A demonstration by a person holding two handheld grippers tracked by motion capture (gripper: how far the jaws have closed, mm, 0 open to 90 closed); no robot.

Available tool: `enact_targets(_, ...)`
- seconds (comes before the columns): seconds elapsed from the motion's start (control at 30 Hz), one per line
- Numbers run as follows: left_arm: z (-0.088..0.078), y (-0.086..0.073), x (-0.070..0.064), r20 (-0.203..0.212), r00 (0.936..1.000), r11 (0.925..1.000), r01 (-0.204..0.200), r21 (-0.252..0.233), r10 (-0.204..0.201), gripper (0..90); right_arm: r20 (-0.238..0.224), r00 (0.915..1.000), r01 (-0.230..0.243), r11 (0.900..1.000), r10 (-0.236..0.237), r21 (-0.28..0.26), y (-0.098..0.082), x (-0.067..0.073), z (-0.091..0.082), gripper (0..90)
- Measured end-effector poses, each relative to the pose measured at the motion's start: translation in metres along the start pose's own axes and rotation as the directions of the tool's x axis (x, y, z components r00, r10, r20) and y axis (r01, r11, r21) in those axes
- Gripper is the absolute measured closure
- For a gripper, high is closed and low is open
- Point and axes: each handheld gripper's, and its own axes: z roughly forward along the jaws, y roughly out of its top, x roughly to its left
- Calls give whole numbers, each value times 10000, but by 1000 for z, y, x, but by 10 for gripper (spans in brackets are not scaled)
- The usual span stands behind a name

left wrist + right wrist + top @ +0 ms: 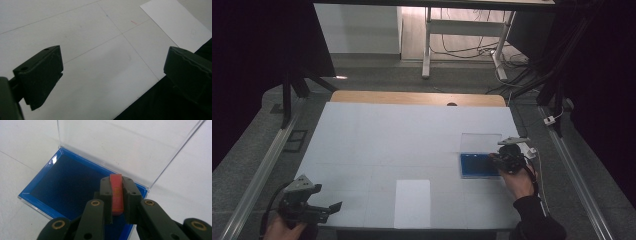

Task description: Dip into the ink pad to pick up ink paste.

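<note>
A blue-lined box (pixel 477 165) with a clear lid (pixel 481 142) standing open lies at the table's right. In the right gripper view the box's dark blue bed (pixel 72 185) lies just below the jaws, with the clear lid (pixel 120 147) raised behind it. My right gripper (pixel 116 195) is shut on a thin red card (pixel 116 192) held on edge above the box's right part. In the high view my right gripper (pixel 499 161) hangs at the box's right edge. My left gripper (pixel 329 207) rests near the table's front left corner, jaws wide open with nothing between them (pixel 112 72).
A white sheet of paper (pixel 412 202) lies at the front middle of the white table (pixel 402 135); its corner shows in the left gripper view (pixel 175 22). The table's front edge (pixel 140 100) runs just under the left jaws. Stands and cables crowd the floor behind.
</note>
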Motion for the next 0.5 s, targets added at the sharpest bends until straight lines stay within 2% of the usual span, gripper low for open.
enact_targets(0.17,0,0,0,9,10000,10000,-2,-9,2,28,58,9999,-150,9999,150,-51,0,0,-2,795)
enact_targets(0.27,0,0,0,1,10000,10000,11,-22,-11,28,-111,9994,-334,9991,331,-255,1,-1,-4,795)
enact_targets(0.33,0,0,0,9,10000,10000,5,-8,-5,27,-71,9996,-267,9990,265,-356,1,0,-7,795)
enact_targets(0.5,0,0,0,6,10000,10000,15,-10,-15,27,-319,9995,-53,9989,38,-455,3,5,-11,795)
